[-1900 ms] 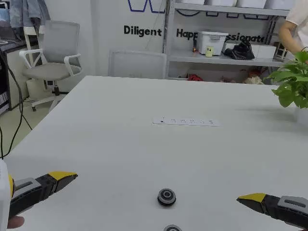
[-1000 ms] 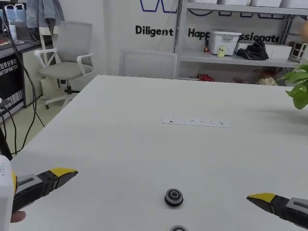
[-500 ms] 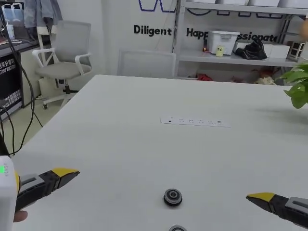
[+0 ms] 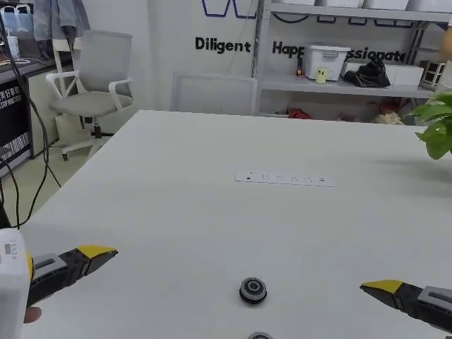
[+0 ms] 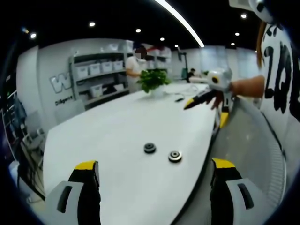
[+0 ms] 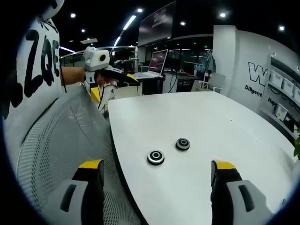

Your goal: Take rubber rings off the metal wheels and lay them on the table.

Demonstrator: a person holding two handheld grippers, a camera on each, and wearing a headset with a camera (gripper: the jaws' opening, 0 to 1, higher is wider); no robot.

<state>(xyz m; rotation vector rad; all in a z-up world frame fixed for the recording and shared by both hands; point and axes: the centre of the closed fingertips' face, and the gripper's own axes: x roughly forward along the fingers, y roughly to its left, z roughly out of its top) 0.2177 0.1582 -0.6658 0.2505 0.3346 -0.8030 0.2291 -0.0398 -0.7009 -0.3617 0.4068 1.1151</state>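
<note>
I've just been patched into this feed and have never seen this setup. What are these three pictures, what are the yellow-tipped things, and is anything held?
No robot arm here: a person wearing a headset camera holds a two-jaw gripper in each hand. The head view looks down the white table. The two round pictures come from cameras on the grippers, looking out between their own yellow-tipped jaws. The left gripper and right gripper are both open and hold nothing. On the table lie two small metal wheels: the farther wheel and the nearer wheel, both dark-rimmed, so apparently not stripped yet. Farther off are a power strip and a plant.
</note>
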